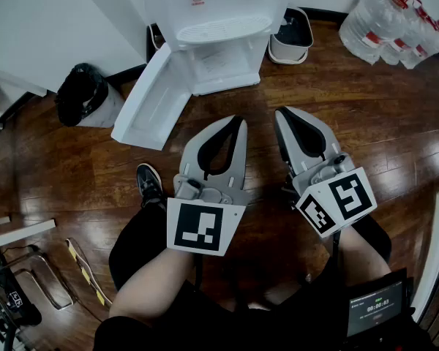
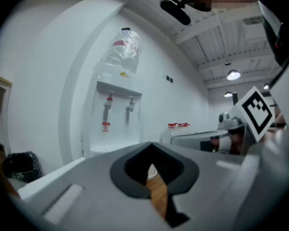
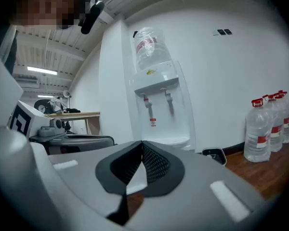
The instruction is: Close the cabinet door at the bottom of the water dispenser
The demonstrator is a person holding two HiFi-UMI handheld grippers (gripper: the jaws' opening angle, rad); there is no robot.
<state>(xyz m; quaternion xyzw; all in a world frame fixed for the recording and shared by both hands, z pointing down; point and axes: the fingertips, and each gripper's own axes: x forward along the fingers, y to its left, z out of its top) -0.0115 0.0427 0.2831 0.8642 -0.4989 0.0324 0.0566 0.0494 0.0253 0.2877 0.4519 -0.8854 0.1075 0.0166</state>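
White cabinet door (image 1: pixel 150 97) stands swung wide open at the foot of the water dispenser (image 1: pixel 219 13), angled out to the left in my head view, with the black-bagged bin (image 1: pixel 80 93) near its outer side. I'm holding the left gripper (image 1: pixel 236 121) and the right gripper (image 1: pixel 282 112) side by side over the wooden floor (image 1: pixel 73 174), both with jaws pressed together on nothing. Bare boards lie between their tips and the door's free edge, and the water bottles (image 1: pixel 395 24) sit well off to the right.

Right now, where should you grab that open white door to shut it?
The free edge of the cabinet door, farthest from its hinge on the water dispenser. It stands swung out leftward, so probably come from its left, outer side and swing it back.
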